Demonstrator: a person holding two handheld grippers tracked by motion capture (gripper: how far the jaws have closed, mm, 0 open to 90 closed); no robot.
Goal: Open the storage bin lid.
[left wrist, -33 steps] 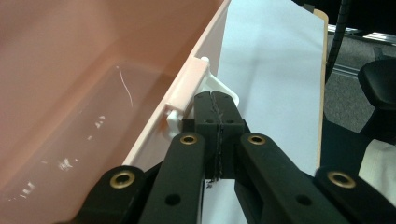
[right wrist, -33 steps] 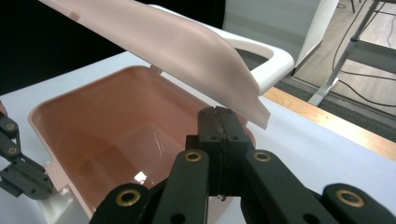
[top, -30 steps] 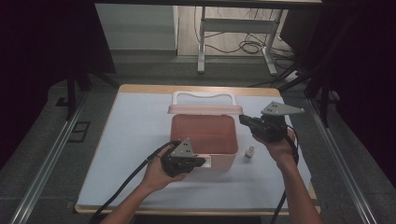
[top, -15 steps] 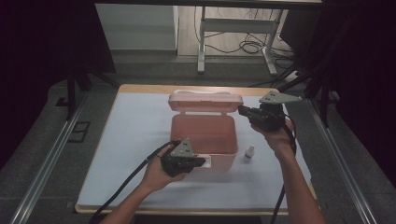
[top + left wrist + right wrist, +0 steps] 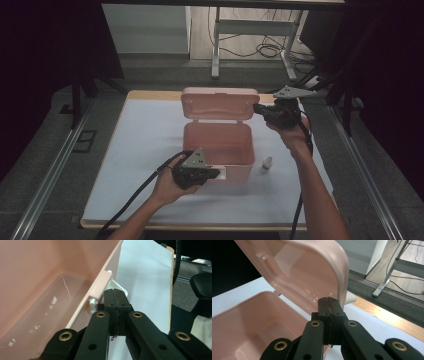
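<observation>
Your pink box sits mid-table on the white sheet, its lid swung up and standing near upright at the far rim. Your left gripper is at the near wall, jaws pressed together with nothing between them, tips right by the white latch on the box front; whether they touch it, I cannot tell. Your right gripper is up at the lid's right edge, jaws shut too, tips against the lid's rounded corner in the right gripper view. A small white bottle stands just right of the box, below your right forearm.

Room to move: wide bare sheet to the left of the box, and a fair strip in front of it. On the right it's tighter, with the bottle near and the table's wooden edge close behind the lid.

Against a second ago: the lid lay lower over the box, now it's raised fully. Your right hand has travelled back and up with it. Your left hand, the box and the bottle sit where they were.
</observation>
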